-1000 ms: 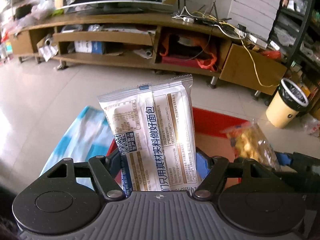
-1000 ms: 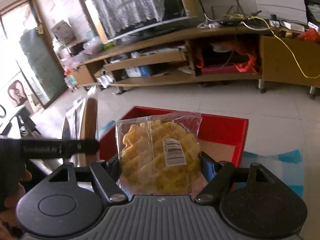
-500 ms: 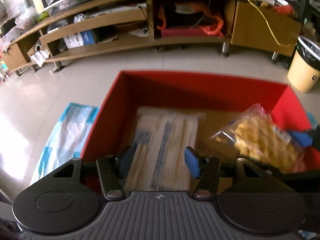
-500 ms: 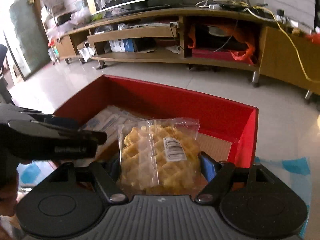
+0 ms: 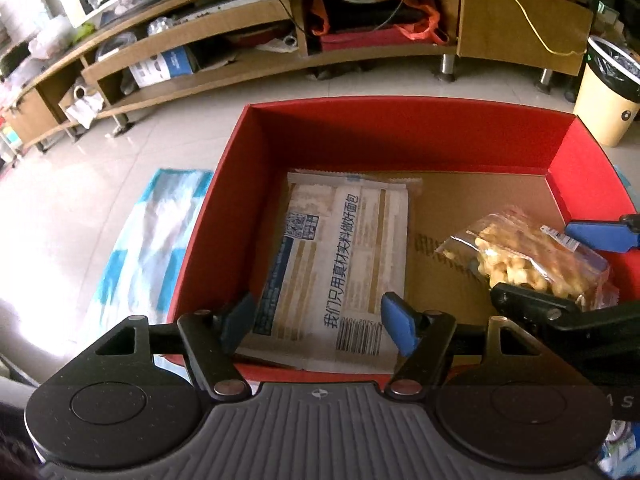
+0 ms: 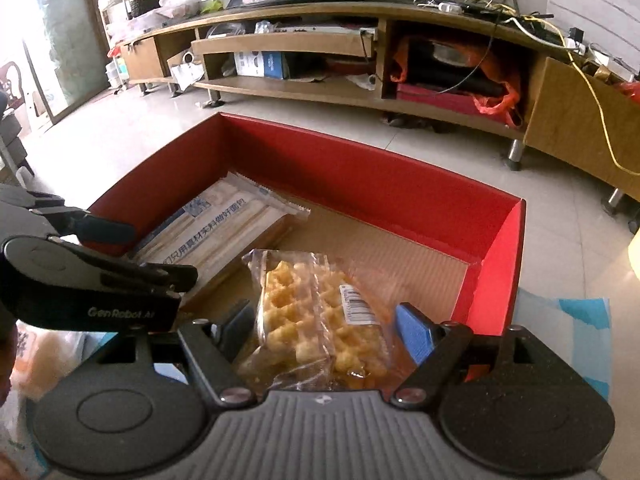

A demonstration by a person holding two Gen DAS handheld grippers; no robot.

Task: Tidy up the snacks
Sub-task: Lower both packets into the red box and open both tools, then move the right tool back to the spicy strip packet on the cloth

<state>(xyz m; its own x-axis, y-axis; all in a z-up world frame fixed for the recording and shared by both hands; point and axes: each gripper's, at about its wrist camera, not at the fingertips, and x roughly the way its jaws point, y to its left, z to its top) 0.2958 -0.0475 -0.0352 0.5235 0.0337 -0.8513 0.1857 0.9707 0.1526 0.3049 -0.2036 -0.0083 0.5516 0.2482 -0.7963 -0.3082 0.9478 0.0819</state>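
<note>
A red box with a cardboard floor sits on the tiled floor; it also shows in the right wrist view. A white bread packet lies flat in its left half. My left gripper is open above the packet's near end, fingers apart from it. The packet shows in the right wrist view too. A clear bag of yellow waffle lies between the fingers of my right gripper, which looks open around it. The bag shows at right in the left wrist view.
A blue-and-white bag lies on the floor left of the box. A long wooden TV stand runs along the back. A cream bin stands at far right. The left gripper body sits close left of my right gripper.
Both grippers tilted down into the box. The left gripper opened and let the bread packet drop flat. The right gripper lowered the waffle bag to the box floor and its fingers spread.
</note>
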